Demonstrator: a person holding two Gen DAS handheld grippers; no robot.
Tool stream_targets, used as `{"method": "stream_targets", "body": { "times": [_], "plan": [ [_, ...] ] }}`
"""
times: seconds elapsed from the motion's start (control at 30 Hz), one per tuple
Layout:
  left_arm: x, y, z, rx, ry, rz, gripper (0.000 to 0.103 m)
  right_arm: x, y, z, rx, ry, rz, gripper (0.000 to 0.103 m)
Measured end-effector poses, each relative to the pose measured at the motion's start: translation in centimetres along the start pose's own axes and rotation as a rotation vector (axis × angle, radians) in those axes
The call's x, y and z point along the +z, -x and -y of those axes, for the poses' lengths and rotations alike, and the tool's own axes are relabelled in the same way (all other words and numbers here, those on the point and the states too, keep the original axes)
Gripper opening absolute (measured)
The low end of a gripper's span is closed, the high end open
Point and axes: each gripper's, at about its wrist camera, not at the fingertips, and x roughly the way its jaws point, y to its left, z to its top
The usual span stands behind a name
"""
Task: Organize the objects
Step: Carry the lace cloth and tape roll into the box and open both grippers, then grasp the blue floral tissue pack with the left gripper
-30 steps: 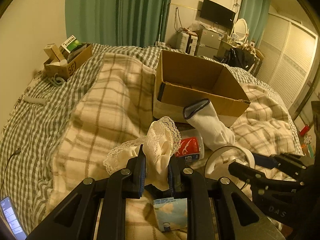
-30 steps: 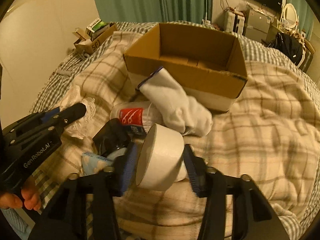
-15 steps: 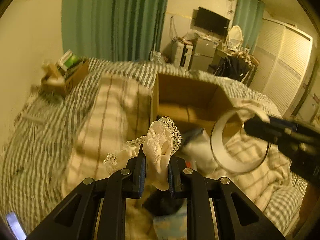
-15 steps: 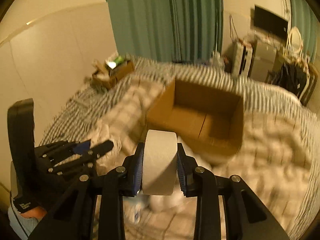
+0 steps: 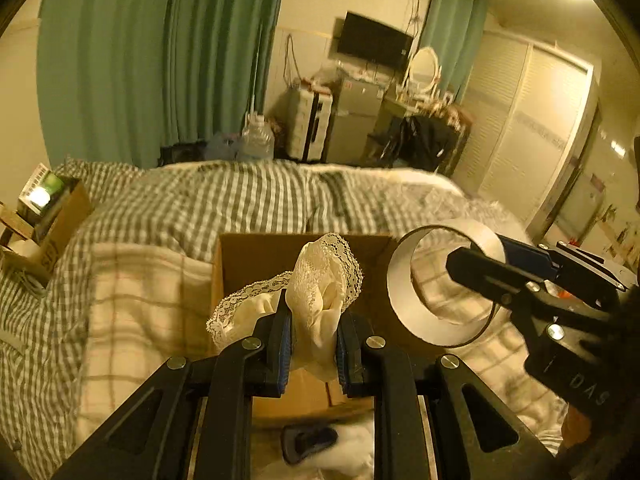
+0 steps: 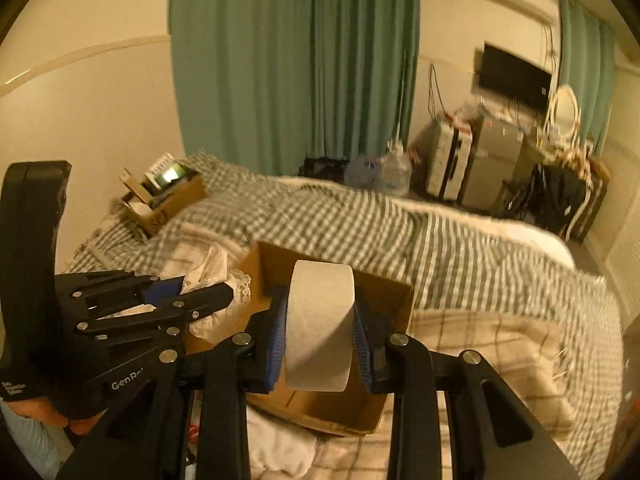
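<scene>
Now the left tool (image 5: 310, 336) is clamped on a cream lace cloth (image 5: 320, 288), the right tool (image 6: 320, 340) on a white tape roll (image 6: 320, 320), both above the open cardboard box (image 6: 384, 296) ahead on the bed (image 6: 480, 240).

cloth (image 5: 320, 292): you hold cream lace
tape (image 6: 320, 324): white roll
box (image 6: 392, 296): brown
bedding (image 5: 224, 200): grey-white gingham
blanket (image 5: 140, 304): cream plaid
curtains (image 5: 160, 60): green

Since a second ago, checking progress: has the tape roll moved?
Yes. The tape roll, clamped in the right gripper, has risen off the blanket toward the cardboard box.
</scene>
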Motion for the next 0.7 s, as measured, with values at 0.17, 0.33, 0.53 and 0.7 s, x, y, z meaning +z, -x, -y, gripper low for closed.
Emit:
{"method": "stream_targets", "body": {
  "times": [0.17,0.33,0.53,0.7],
  "plan": [
    [-1.6,-5.2,0.1,0.005,-0.001,-0.078,0.017,-2.5,-5.7,2.3,0.011,-0.042,-0.081,0.029],
    [-2.2,-6.8,0.1,0.013,-0.003,-0.092,0.034,-3.6,-8.2,3.8,0.058,-0.103,-0.112,0.030],
    [-0.9,-4.8,-0.7,0.060,0.038,-0.066,0.077,-2.6,-5.3,4.5,-0.008,-0.108,-0.066,0.067],
    [-0.6,0.4,-0.4,0.125,0.012,-0.007,0.094,-0.8,0.6,4.1,-0.085,-0.066,-0.013,0.076]
  ]
}}
